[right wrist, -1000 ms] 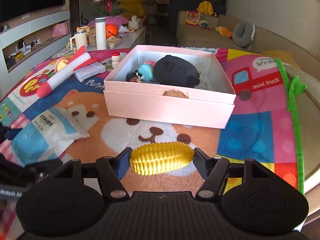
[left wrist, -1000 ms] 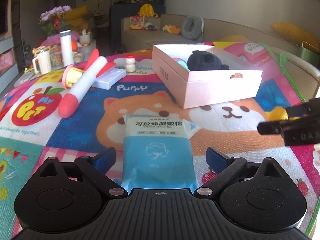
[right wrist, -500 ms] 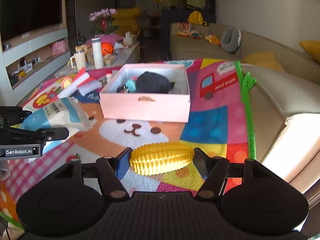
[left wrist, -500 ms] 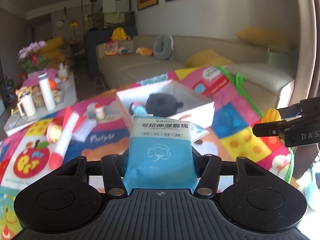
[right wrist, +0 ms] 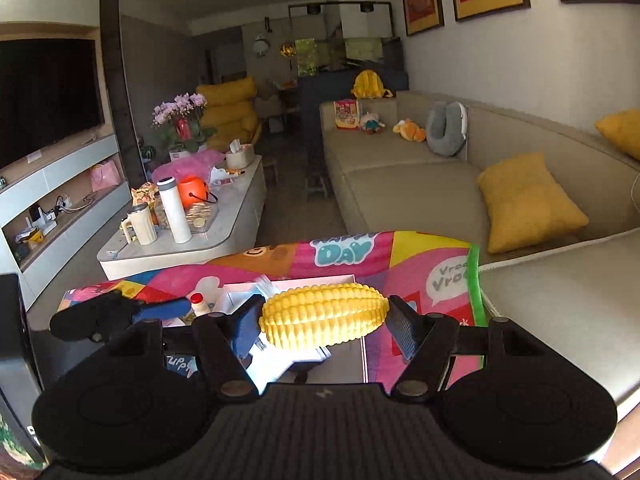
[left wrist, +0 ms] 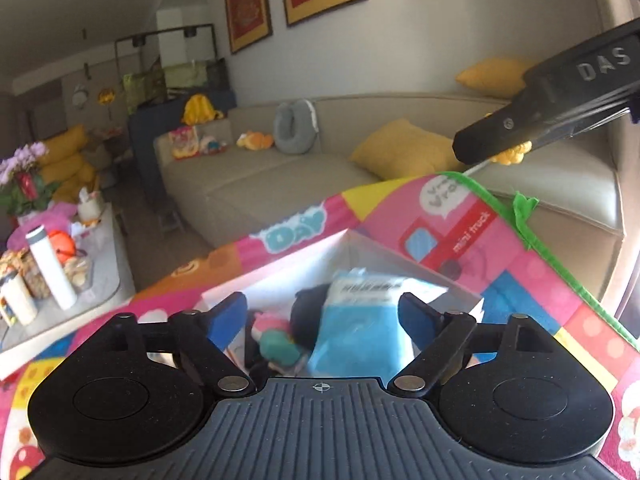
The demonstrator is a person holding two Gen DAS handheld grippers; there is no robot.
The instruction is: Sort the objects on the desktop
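Left gripper hangs over the open white cardboard box, fingers spread wide. The blue plastic pack of wet cotton wipes sits blurred between the pads, touching neither; can't tell whether it is falling or already resting on the black soft toy in the box. A teal-and-pink small toy lies beside it in the box.

Right gripper is held high above the colourful cartoon play mat, pinching the yellow plastic corn cob crosswise, both pads against its ends.

Versus half a second ago: the left fingers clamped the wipes pack in mid-air short of the box; now they are apart and over the box. The right gripper has risen and come forward, box now beneath it, corn grip unchanged.

Only the left view shows the box contents, plus the right gripper from outside at upper right. Only the right view shows the small white bottle with red cap on the mat, the white coffee table and the left gripper's finger.
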